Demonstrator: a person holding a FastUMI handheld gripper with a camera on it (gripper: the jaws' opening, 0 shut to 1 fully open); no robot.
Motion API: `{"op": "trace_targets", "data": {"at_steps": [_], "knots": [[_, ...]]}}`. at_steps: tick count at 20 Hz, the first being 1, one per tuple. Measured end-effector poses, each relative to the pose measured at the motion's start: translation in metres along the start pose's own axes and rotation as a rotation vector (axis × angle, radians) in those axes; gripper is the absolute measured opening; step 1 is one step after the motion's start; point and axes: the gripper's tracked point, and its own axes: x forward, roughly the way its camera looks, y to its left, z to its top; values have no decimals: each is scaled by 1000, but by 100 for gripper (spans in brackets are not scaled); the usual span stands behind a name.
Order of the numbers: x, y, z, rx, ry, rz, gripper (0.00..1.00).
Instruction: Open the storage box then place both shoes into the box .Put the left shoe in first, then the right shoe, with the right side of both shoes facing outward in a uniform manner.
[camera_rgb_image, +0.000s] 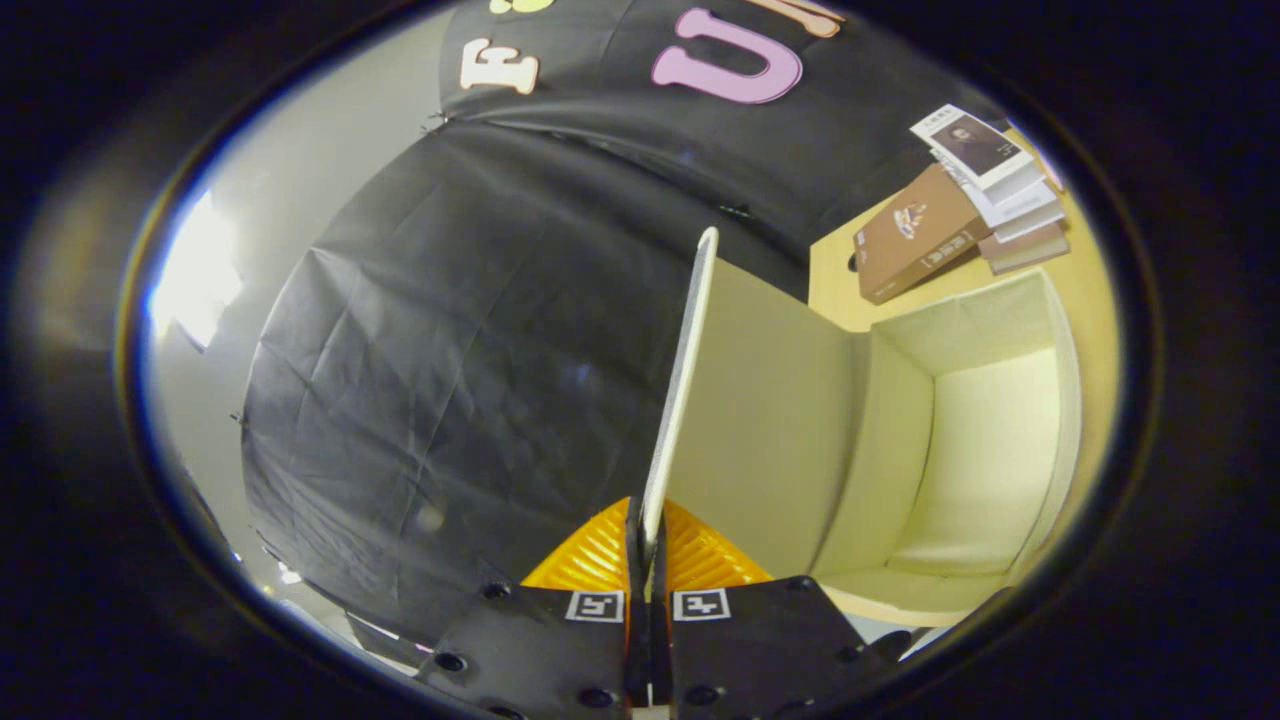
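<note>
The gripper fingers pinch the lid by its thin edge, swung up beside the open box on the counter. It looks light, stiff, slightly flexible.

Ribbed claw, square markers, screws

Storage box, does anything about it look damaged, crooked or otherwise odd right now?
Nothing stands out. The gripper is shut on the lid, which is swung up; the storage box is open and empty.
</note>
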Motion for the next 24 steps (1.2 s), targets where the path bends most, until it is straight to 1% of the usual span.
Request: {"op": "trace_targets", "data": {"at_steps": [1,3,4,5,7,8,10,13,15,19,21,24], "knots": [[10,2,-4,-16,12,-7,4],[37,12,-18,-52,58,1,20],[41,13,-22,-78,75,-4,28],[52,15,-26,-116,81,-5,36],[52,17,-31,-172,82,0,52],[63,20,-37,-195,76,7,60],[60,15,-37,-260,56,-14,76],[42,4,-24,-386,-4,-68,100],[19,-9,-9,-467,-70,-106,100],[-32,-33,19,-565,-191,-211,100],[-60,-52,34,-609,-236,-279,100],[-107,-80,58,-710,-309,-395,100]]}}
